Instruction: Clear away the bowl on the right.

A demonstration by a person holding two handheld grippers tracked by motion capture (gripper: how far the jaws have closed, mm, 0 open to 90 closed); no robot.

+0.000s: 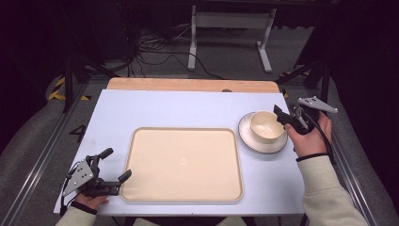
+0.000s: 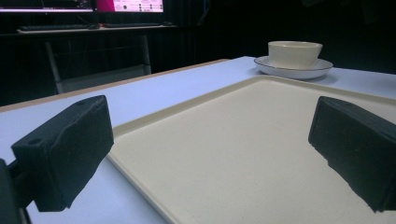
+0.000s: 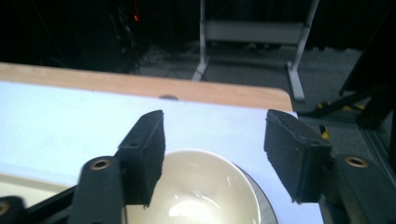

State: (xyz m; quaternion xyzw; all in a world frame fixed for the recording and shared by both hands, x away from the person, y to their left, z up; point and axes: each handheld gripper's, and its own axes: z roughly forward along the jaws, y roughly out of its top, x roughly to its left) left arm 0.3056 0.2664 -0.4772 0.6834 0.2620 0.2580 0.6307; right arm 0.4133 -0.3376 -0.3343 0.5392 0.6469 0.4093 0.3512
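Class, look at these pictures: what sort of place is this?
Probably a lab or recording workshop: loose cables lie on the floor, a monitor glows on a desk, and the table stands between metal rails.

A lab or test room — dark curtained walls, loose cables (image 1: 155, 56) on grey carpet, a white metal stand (image 1: 230, 33), a lit monitor (image 2: 130, 5) — hazard tape (image 1: 59, 92) by the bench (image 1: 188, 108).

Bench (image 1: 188, 106), pale blue top, wood strip along far edge. Directly on it: big beige tray (image 1: 183, 162) near middle-front; white plate (image 1: 249, 140) just right of tray, bowl (image 1: 266, 125) on plate.
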